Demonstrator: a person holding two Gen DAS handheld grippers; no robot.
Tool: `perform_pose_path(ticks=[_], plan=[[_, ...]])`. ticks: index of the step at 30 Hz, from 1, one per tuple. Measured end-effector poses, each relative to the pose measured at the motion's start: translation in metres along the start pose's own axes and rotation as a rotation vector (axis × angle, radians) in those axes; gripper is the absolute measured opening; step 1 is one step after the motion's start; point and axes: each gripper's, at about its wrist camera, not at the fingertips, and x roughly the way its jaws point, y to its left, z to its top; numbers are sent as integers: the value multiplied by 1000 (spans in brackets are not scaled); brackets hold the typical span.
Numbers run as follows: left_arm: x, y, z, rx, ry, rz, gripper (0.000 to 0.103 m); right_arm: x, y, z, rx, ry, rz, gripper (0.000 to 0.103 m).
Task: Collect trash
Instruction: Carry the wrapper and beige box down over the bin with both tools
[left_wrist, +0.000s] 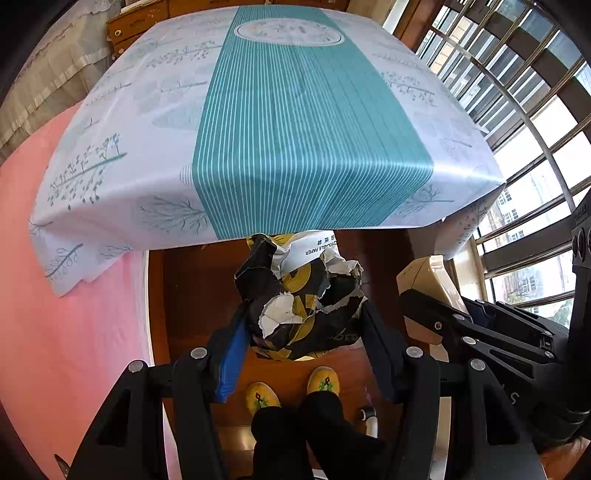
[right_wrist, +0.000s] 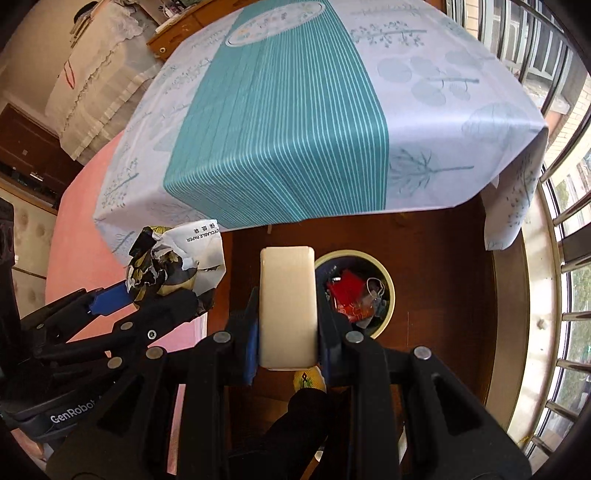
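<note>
Nearest, the right gripper (right_wrist: 286, 325) pinches a cream box (right_wrist: 288, 306) flat between its fingers, the box's long axis running straight out along them. The left gripper (left_wrist: 299, 325) clamps a crumpled black-and-yellow paper bag (left_wrist: 303, 295), wadded with no clear axis.

Below, past the person's yellow slippers (left_wrist: 325, 380), wooden floor.

Just beyond and right of the box, on the floor: the trash bin (right_wrist: 388, 280), open-topped, red wrappers and scraps already inside. The box hangs beside the rim, overlapping its left edge in the right wrist view, not yet over the opening.

Judgement: right hand is nearer the bin; a short shift right and forward should centre the box. Bag follows, from further left.

Farthest: table with teal-striped cloth (right_wrist: 295, 129), bare.
</note>
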Motion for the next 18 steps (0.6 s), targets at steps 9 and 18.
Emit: perform_pose_path(ticks=[9,18], plan=[[90,19,-21,-36,50,-22,58,79,-34,-24,55,27,-56,22],[181,31,-23,-41,54,-31,60,171,-76,-33,115,68,-65,22]])
